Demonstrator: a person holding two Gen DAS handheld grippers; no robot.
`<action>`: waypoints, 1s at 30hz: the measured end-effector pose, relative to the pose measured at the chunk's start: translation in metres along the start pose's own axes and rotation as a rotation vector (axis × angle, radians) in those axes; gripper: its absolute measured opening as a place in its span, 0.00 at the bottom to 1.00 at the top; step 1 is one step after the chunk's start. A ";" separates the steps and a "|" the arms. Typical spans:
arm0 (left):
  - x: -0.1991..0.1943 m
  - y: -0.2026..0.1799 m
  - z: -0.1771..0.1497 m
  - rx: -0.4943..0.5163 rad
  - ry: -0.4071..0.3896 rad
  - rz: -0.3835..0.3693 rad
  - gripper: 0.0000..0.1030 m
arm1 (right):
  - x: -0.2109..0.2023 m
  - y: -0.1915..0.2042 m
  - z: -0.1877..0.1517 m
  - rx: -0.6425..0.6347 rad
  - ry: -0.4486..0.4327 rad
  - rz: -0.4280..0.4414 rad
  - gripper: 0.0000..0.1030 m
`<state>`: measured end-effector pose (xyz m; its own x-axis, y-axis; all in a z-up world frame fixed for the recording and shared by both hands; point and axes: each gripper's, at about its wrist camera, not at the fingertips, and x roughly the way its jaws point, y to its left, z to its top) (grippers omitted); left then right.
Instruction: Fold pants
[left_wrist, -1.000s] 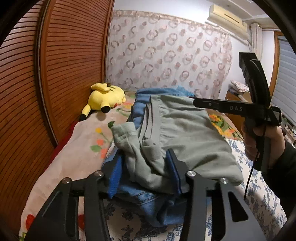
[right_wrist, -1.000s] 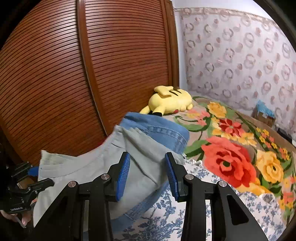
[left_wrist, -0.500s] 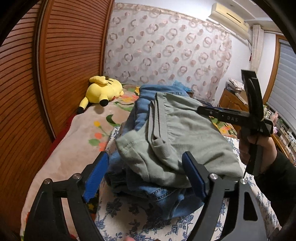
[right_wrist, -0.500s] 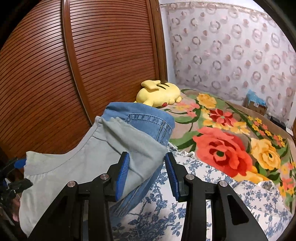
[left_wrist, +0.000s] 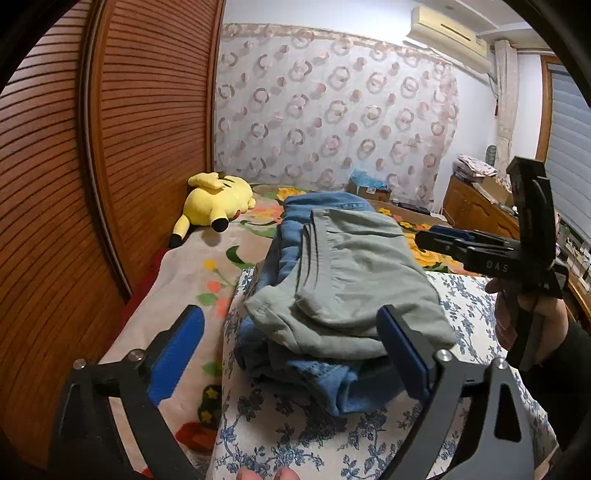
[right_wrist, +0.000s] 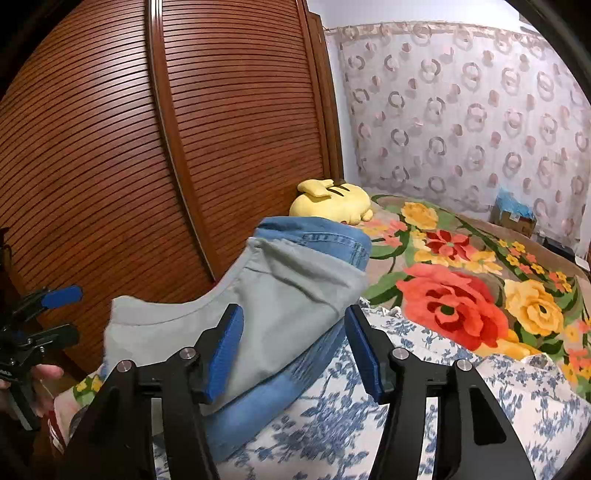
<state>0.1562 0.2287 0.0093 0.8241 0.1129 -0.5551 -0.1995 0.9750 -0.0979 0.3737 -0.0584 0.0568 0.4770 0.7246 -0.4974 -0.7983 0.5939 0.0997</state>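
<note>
Folded grey-green pants (left_wrist: 354, 280) lie on top of folded blue jeans (left_wrist: 325, 380) on the bed. My left gripper (left_wrist: 290, 354) sits just in front of the stack's near end. Its jaws are wide apart and still opening, and the blue pads (left_wrist: 177, 354) touch no cloth. In the right wrist view the grey-green pants (right_wrist: 280, 306) and jeans (right_wrist: 317, 236) lie ahead of my right gripper (right_wrist: 295, 349). Its jaws are opening too, with a corner of the stack between the pads but not pressed. The right gripper (left_wrist: 432, 238) shows at the stack's right side, the left gripper (right_wrist: 62, 314) at the far left.
The stack rests on a blue floral sheet (left_wrist: 332, 435) over a flowered blanket (right_wrist: 461, 302). A yellow plush toy (left_wrist: 214, 203) lies by the slatted wooden wardrobe doors (left_wrist: 110, 166). A patterned curtain (left_wrist: 332, 118) hangs behind, and a wooden cabinet (left_wrist: 476, 210) stands at the right.
The left gripper opened off the pants' near edge and drew back and up. The right gripper's jaws widened and it slid sideways off the cloth. The pants settled flat on the jeans.
</note>
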 end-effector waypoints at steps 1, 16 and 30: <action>-0.002 -0.002 -0.001 0.006 -0.003 0.001 0.92 | -0.005 0.002 -0.002 -0.001 -0.005 -0.002 0.58; -0.032 -0.040 -0.009 0.072 -0.033 -0.018 0.93 | -0.083 0.023 -0.039 0.007 -0.038 -0.053 0.62; -0.041 -0.106 -0.025 0.168 -0.002 -0.124 0.93 | -0.166 0.039 -0.084 0.057 -0.078 -0.165 0.67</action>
<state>0.1308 0.1159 0.0218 0.8381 -0.0095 -0.5454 -0.0054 0.9997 -0.0258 0.2326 -0.1845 0.0712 0.6282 0.6396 -0.4431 -0.6862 0.7239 0.0722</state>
